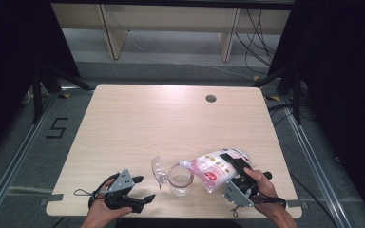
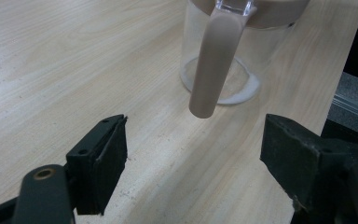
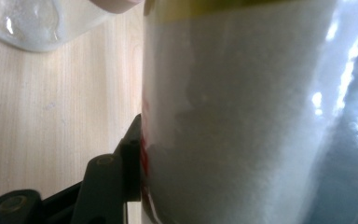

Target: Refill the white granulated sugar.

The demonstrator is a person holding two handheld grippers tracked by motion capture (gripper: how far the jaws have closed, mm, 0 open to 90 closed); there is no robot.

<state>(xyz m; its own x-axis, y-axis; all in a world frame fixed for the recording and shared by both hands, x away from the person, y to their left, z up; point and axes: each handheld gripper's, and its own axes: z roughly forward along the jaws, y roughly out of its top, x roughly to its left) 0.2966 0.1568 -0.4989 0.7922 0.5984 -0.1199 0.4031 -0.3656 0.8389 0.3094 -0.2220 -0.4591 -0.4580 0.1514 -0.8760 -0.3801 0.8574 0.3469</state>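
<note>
Soft pink pouch (image 1: 217,167) tilts over round clear glass jar (image 1: 180,179).

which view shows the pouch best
The high view: the whole pouch shows, tilted with its spout over the jar, in the right gripper. The right gripper view shows only its blurred white side.

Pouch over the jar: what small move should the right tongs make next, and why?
Probably tip the pouch a little further. The right tongs grip it with its spout over the open jar, which looks nearly empty. The left tongs rest open nearby.
</note>
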